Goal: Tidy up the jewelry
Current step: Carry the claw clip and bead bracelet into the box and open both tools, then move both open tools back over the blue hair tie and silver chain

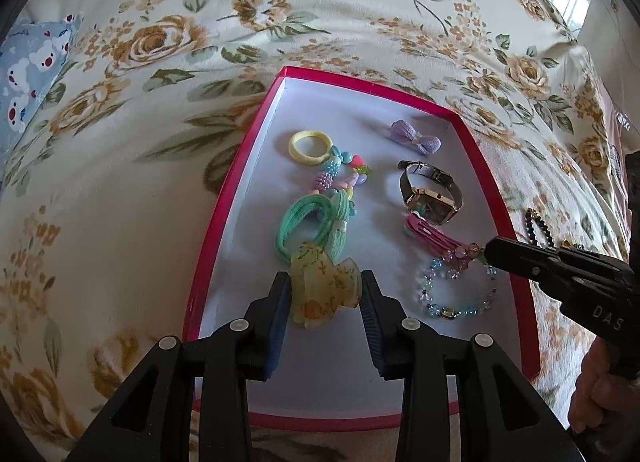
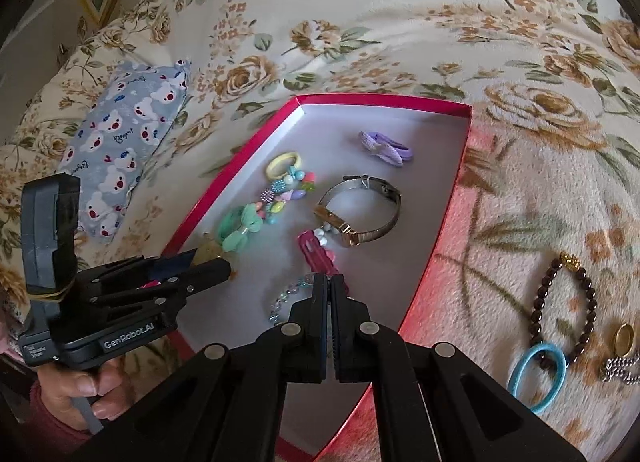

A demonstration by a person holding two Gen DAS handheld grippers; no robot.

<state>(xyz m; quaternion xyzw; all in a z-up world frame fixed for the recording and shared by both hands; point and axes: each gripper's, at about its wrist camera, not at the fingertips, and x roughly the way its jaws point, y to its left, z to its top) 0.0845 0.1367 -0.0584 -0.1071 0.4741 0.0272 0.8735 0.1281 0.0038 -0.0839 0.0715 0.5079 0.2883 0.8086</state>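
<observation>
A red-rimmed box [image 1: 236, 166] with a white floor lies on a floral blanket. My left gripper [image 1: 325, 302] is shut on a yellow translucent hair claw [image 1: 324, 290] low over the box floor, beside a green hair tie [image 1: 316, 222]. My right gripper [image 2: 329, 282] is shut on a blue beaded bracelet with a pink tassel [image 1: 460, 286], low in the box; it shows in the left wrist view [image 1: 490, 256]. The box [image 2: 456, 182] also holds a yellow hair tie [image 1: 310, 147], a colourful bead string [image 1: 340, 174], a purple bow clip [image 1: 416, 137] and a gold watch [image 1: 432, 198].
On the blanket right of the box lie a dark bead bracelet [image 2: 560, 302], a blue hair ring [image 2: 538, 378], a gold ring [image 2: 624, 338] and a silver chain piece [image 2: 618, 368]. A blue bear-print pouch [image 2: 120, 142] lies to the left of the box.
</observation>
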